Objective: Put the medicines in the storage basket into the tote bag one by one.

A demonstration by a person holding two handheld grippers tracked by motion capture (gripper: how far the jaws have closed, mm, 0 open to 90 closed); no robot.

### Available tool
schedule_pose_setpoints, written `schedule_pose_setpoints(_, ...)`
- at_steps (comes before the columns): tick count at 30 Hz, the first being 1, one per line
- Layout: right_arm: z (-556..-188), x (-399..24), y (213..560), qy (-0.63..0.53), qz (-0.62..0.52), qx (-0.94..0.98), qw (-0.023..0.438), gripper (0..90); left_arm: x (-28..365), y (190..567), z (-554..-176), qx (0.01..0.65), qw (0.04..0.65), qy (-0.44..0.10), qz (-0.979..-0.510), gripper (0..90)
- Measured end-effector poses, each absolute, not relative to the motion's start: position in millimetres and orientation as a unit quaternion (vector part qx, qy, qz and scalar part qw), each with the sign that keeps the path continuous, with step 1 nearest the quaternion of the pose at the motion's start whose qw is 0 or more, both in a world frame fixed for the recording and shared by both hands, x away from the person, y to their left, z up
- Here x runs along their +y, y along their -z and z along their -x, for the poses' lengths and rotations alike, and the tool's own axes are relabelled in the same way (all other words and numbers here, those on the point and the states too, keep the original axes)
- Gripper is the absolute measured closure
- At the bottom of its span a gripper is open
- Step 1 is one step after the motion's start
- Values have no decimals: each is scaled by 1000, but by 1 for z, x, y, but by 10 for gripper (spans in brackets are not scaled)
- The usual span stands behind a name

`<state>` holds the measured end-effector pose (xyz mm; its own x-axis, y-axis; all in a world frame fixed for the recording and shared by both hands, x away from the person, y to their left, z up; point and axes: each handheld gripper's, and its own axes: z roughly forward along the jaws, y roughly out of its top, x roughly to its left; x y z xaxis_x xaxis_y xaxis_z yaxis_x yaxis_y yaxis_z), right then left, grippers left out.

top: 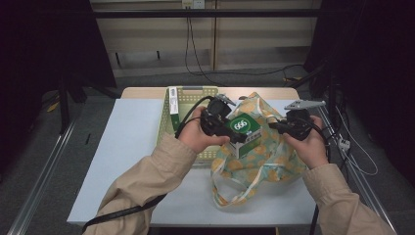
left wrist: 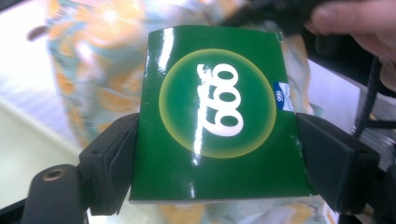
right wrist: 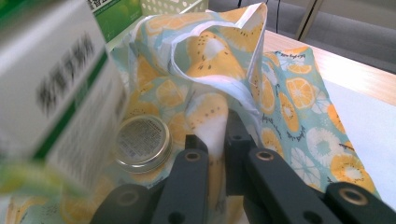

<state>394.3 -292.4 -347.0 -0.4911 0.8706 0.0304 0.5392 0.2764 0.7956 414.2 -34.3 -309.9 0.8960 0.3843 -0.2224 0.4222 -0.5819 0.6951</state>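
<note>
Tilting green box (left wrist: 217, 116), long axis bagward

In the right gripper view the green and white box (right wrist: 56, 88) is blurred and cut off by the left and top edges; its printed characters cannot be read. There, bag cloth pinched between the jaws hides the right gripper's (right wrist: 215, 140) tips. In the high view the box (top: 243, 131) and the left gripper (top: 234, 131) cover much of the fruit-print bag's (top: 274, 156) mouth, and the bag hides the basket's (top: 188, 95) right side. The bag (left wrist: 93, 79) is smeared behind the box (left wrist: 212, 116) in the left gripper view.
</note>
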Motion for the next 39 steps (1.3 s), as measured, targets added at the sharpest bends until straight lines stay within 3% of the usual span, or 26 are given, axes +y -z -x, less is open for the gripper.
schedule_pose_setpoints(14, -392, -293, 335, -400, -452, 768, 217, 885, -73, 349, -417, 220, 371, 36, -902, 176)
schedule_pose_setpoints(39, -390, -294, 329, -413, -444, 765, 218, 886, -98, 355, -461, 256, 383, 16, -887, 174)
